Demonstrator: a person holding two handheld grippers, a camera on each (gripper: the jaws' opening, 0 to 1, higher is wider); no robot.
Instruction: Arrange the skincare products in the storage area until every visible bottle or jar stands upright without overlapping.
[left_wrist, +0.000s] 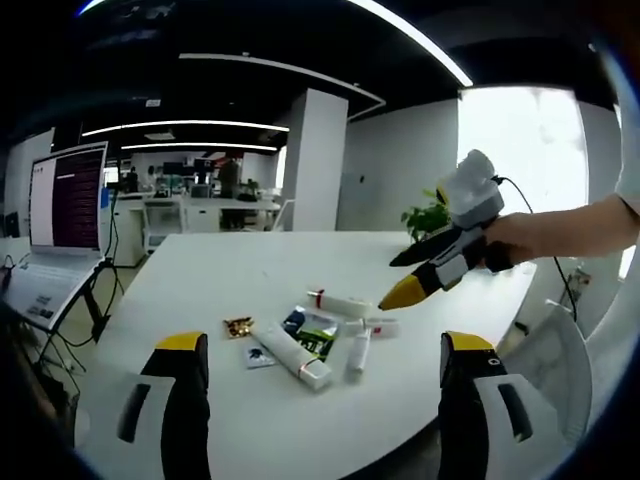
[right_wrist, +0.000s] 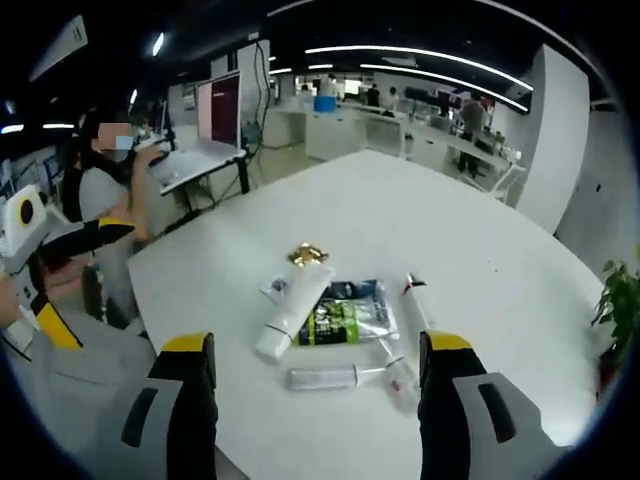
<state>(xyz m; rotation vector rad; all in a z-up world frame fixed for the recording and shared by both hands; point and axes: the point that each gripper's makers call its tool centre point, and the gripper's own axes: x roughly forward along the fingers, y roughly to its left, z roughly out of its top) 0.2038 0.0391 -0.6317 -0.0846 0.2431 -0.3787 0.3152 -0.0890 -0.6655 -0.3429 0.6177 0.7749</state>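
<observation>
Claw-wise, both are spread apart and holding nothing. Left claw (left_wrist: 312, 375) hovers over the near edge of the white counter (left_wrist: 220, 270), and its view catches the right claw (left_wrist: 402, 280), jaws apart, reaching in above the pile from the right. Right claw (right_wrist: 315, 385) view adds a seated person (right_wrist: 105, 190) and the left claw (right_wrist: 60, 280) at the counter's left edge. Skincare stuff all lies flat mid-counter: 1 big white tube (right_wrist: 292, 310), a green-black sachet (right_wrist: 340, 315), a slim red-capped tube (right_wrist: 413, 305), a clear tube (right_wrist: 325, 377).
</observation>
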